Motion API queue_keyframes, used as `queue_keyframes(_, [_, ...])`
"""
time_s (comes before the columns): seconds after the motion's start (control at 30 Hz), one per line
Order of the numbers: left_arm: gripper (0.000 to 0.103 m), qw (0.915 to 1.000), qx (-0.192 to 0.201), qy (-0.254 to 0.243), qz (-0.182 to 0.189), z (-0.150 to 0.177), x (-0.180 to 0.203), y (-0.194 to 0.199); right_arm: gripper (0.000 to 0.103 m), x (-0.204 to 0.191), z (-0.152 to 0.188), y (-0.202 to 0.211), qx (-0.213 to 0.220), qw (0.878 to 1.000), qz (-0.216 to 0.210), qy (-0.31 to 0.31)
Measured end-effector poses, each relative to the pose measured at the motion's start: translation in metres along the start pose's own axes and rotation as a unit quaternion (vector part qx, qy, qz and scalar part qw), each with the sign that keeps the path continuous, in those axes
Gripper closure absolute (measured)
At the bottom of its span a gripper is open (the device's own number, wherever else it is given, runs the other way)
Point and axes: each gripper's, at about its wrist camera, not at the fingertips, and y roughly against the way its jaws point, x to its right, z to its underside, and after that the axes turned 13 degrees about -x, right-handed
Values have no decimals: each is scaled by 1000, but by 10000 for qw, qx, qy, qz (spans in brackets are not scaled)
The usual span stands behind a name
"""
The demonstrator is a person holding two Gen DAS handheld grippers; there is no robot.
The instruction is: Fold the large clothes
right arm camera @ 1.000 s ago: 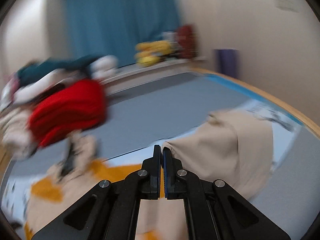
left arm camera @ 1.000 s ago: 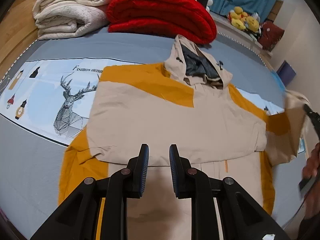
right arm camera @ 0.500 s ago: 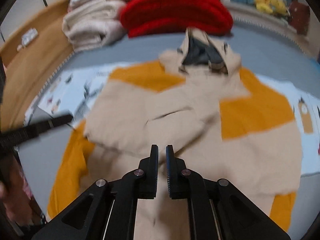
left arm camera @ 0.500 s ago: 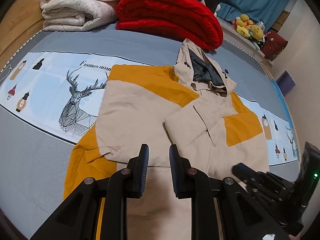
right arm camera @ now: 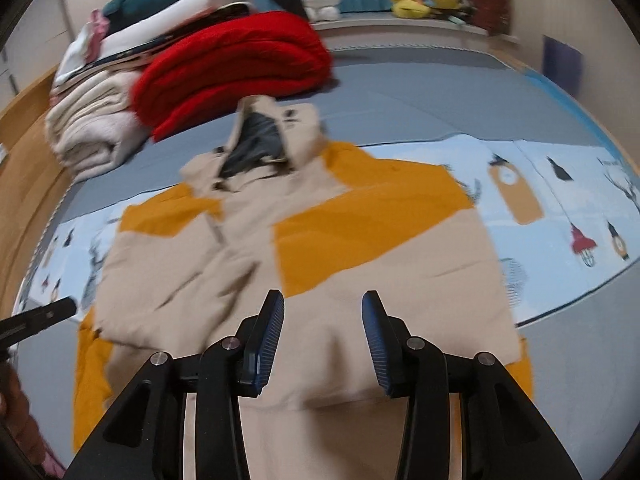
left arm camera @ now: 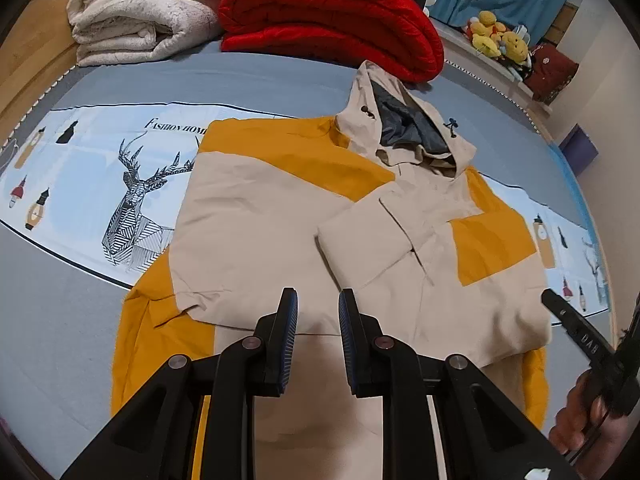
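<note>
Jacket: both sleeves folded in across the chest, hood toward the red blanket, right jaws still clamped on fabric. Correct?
Not quite. The right gripper holds nothing: its jaws have just been opening and stand apart above the jacket, as the right wrist view shows. Sleeves folded in and hood toward the red blanket are right.

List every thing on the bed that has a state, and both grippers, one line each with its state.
jacket: flat on the bed, both sleeves folded across the chest.
hood: laid open, grey lining showing.
red blanket: folded, behind the hood.
white blanket: folded, beside the red one.
left gripper: open, empty, above the jacket.
right gripper: jaws just opened, nothing between them.
</note>
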Motion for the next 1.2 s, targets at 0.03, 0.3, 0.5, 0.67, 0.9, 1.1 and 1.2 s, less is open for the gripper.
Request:
queue_keyframes(0.03, [84, 10000, -11, -13, -34, 0, 1, -2, 61, 6, -1, -2, -19, 10000, -32, -79])
queue_keyframes(0.3, [84, 9999, -48, -75, -118, -1, -3, -6, 60, 57, -10, -9, -78, 9949, -73, -1007])
queue_keyframes(0.5, [84, 9998, -104, -17, -156, -4, -9, -12, 60, 84, -16, 4, 162, 9881, -185, -1521])
queue_keyframes(0.67, [84, 9997, -237, 80, 39, -6, -13, -19, 60, 94, -13, -11, -140, 9819, -465, -1831])
queue_keyframes(0.9, [84, 9994, -304, 134, 71, -8, -9, -28, 60, 33, 1, -53, -946, 9737, -1586, -1335])
queue_keyframes(1.1, [66, 9980, -407, -324, 360, -6, 31, -47, 60, 10, 20, -65, -1276, 9675, -1493, -1591])
queue_keyframes(1.2, [52, 9965, -404, -668, 315, -3, 56, -58, 60, 29, 28, -62, -1246, 9645, -1033, -2085])
